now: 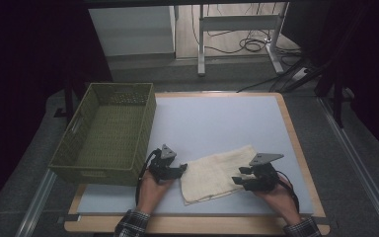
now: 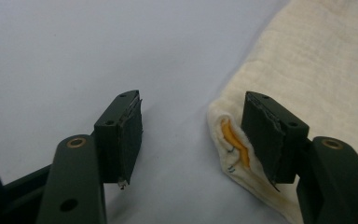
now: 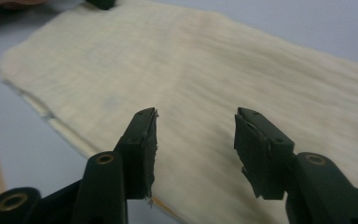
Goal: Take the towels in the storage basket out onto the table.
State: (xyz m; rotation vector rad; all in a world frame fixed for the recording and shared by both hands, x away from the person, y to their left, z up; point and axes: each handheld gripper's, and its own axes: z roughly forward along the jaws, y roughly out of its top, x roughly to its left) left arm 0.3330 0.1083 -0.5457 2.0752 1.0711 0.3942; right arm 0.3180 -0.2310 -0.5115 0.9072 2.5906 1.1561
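A soft, cream-colored towel lies flat on the pale blue bench, near the front edge. It is folded and sits a little crooked. One corner has a small orange tag. A green woven basket stands apart from it at the left, open on top.

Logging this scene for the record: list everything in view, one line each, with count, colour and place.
Basket: one, olive green, woven, on the table's left side.
Cloth: one, cream, folded, lying flat near the front edge between the two tongs.
Table: one, pale grey top with wooden edge.
Desk frame: one, white, on the floor beyond the table, with black cables.
Left tongs: one, black, open, at the cloth's left corner.
Right tongs: one, black, open, over the cloth's right part.
Hands: two, holding the tongs, plaid sleeves.
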